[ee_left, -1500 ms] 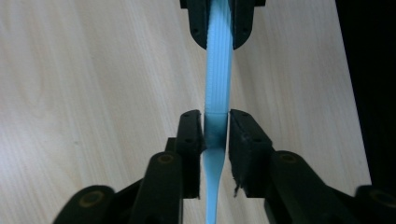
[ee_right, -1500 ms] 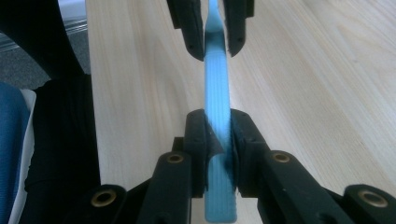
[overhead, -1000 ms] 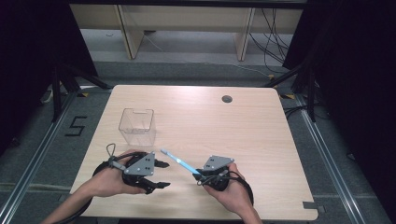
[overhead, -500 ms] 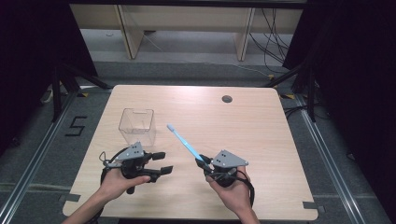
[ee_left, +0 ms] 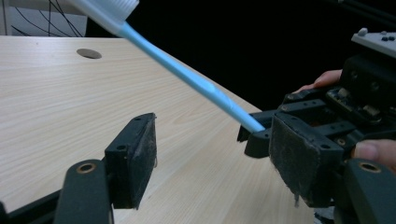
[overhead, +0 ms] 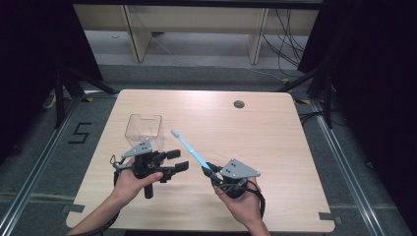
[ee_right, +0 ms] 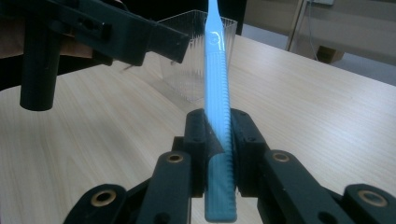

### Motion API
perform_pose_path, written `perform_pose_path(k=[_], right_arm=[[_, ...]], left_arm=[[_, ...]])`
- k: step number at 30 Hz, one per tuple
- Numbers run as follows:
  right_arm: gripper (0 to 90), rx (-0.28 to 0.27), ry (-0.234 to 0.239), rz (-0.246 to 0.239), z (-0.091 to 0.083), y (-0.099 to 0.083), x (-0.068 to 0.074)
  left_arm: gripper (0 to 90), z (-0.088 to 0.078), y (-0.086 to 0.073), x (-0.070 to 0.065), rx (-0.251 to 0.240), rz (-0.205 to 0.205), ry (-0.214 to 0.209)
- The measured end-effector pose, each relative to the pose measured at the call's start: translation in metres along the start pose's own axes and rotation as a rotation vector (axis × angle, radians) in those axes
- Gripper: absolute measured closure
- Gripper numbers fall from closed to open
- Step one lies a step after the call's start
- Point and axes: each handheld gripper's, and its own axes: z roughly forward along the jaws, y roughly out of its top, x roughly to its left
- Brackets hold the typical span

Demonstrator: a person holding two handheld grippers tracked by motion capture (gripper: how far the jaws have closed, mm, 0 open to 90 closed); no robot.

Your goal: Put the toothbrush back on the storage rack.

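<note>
Two grippers sit over the near half of a pale wood-grain table (overhead: pixel 275 132), one in each hand. Right gripper (overhead: pixel 210 169): black jaws clamped flat on the butt end of a light-blue toothbrush (overhead: pixel 189 147). In the right gripper view the handle is translucent plastic with a ribbed, saw-toothed edge, squeezed between two blocky pads, its blunt end poking out below them. Shaft rises off the table at a slant, away from the person and to the left; white bristled head at the far tip, in the air, near a clear box (overhead: pixel 143 127).

Left gripper (overhead: pixel 176 160): jaws wide apart, nothing between them. In the left gripper view the pads (ee_left: pixel 140 154) are rectangular slabs, matte black, with a fuzzy, frayed facing. The blue shaft crosses above and beyond them, not touching either pad. The right gripper's nose lies just past the left one's right jaw.

Box: transparent, square-mouthed, thin-walled, open on top, standing upright on the table's left side just beyond the left gripper. Looks empty.

Grey three-cornered plates top both grippers. One small round dark hole (overhead: pixel 239 104) in the tabletop near the far edge. Floor beyond is grey, with loose black cables (overhead: pixel 290 34).
</note>
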Motion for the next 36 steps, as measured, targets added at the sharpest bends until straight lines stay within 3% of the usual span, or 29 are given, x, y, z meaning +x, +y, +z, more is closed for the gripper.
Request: perform_pose_path(k=[3, 6, 10, 11, 14, 15, 18, 20, 23, 26, 30, 36], right_arm=[[78.8, 0.008, 0.014, -0.001, 0.000, 0.001, 0.001], [78.8, -0.018, 0.033, 0.003, 0.004, 0.002, 0.004], [78.8, 0.012, 0.033, 0.004, 0.003, 0.003, 0.007], [78.8, -0.010, 0.029, -0.016, 0.004, 0.003, 0.006], [78.8, -0.008, 0.016, -0.007, 0.003, 0.003, 0.007], [78.8, -0.014, 0.013, -0.033, 0.004, 0.004, 0.005], [78.8, -0.022, 0.020, -0.006, 0.005, 0.003, 0.008], [78.8, -0.025, 0.015, -0.014, 0.005, 0.004, 0.008], [78.8, -0.035, 0.040, -0.004, 0.006, 0.004, 0.008], [78.8, -0.005, 0.032, 0.008, 0.005, 0.005, 0.010], [78.7, -0.016, 0.031, 0.016, 0.006, 0.004, 0.011], [78.6, -0.002, 0.021, 0.012, 0.007, 0.003, 0.012]], left_arm=[[32.5, 0.003, 0.003, -0.001, -0.008, -0.026, -0.004], [33.7, 0.005, 0.006, -0.002, -0.015, -0.043, -0.006], [35.6, 0.008, 0.009, -0.002, -0.023, -0.046, -0.015], [36.1, 0.009, 0.009, -0.002, -0.022, -0.047, -0.015], [37.6, 0.010, 0.010, -0.001, -0.023, -0.051, -0.014], [38.2, 0.011, 0.011, -0.001, -0.025, -0.052, -0.016], [40.2, 0.012, 0.012, -0.001, -0.029, -0.051, -0.015], [40.8, 0.013, 0.012, -0.001, -0.029, -0.050, -0.021], [44.5, 0.015, 0.012, -0.001, -0.033, -0.055, -0.028], [47.2, 0.017, 0.013, -0.001, -0.041, -0.068, -0.047], [55.7, 0.017, 0.014, 0.000, -0.063, -0.080, -0.053], [66.7, 0.017, 0.016, 0.000, -0.082, -0.068, -0.061]])
